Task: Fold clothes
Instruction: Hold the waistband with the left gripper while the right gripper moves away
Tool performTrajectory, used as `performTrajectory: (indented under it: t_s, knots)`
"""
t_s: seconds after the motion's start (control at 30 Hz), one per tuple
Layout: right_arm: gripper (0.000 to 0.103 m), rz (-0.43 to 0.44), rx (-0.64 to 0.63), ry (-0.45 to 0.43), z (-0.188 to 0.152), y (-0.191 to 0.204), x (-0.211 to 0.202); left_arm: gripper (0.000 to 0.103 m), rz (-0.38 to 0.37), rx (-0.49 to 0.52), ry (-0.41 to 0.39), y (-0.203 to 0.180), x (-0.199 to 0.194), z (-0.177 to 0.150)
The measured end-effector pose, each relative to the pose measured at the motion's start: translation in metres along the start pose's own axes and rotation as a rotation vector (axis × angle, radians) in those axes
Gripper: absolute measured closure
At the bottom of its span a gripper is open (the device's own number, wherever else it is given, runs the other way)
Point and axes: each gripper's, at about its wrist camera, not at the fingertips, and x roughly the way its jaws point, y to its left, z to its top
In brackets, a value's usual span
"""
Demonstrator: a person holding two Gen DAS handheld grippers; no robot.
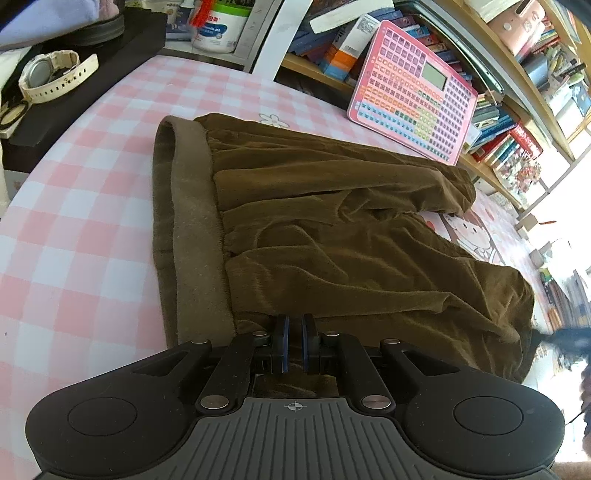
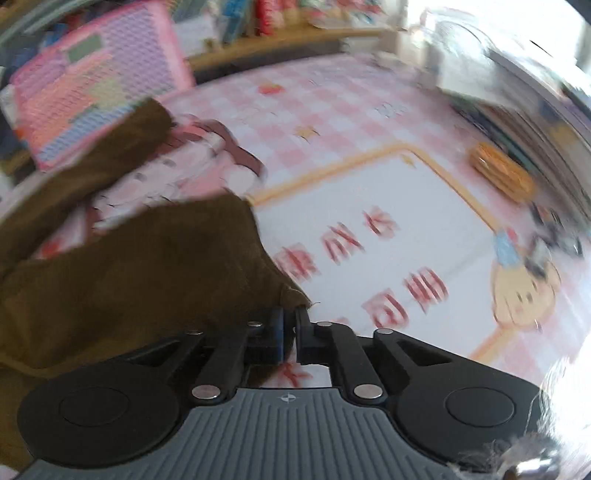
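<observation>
A pair of brown velvety shorts (image 1: 332, 236) lies spread on the pink checked tablecloth (image 1: 74, 221), its lighter waistband (image 1: 192, 221) to the left and the legs to the right. My left gripper (image 1: 294, 325) is shut on the near edge of the shorts just right of the waistband. In the blurred right wrist view my right gripper (image 2: 290, 314) is shut on the hem corner of the near leg of the shorts (image 2: 147, 273), with the cloth trailing off to the left.
A pink toy keyboard tablet (image 1: 413, 92) leans against a bookshelf (image 1: 517, 110) at the back. A white wristwatch (image 1: 51, 74) lies on a black box at the far left. A white tub (image 1: 221, 26) stands behind. An orange object (image 2: 502, 173) lies at the right.
</observation>
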Motion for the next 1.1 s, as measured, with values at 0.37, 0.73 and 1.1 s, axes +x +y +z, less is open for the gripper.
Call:
performTrajectory:
  t_s: [0.37,0.73,1.1]
  knots:
    - [0.098,0.131,0.023,-0.194,-0.014,-0.026,-0.114,0.095,-0.015,0.005,0.005,0.002,0.001,-0.001]
    - [0.097,-0.045,0.073,0.055,-0.065,-0.062,-0.037,0.094,-0.032,0.036,0.031,-0.005,0.0,-0.004]
    - [0.07,-0.023,-0.062,0.013,-0.029,-0.035,-0.046,0.094,-0.013,-0.01,0.008,0.002,-0.009,-0.014]
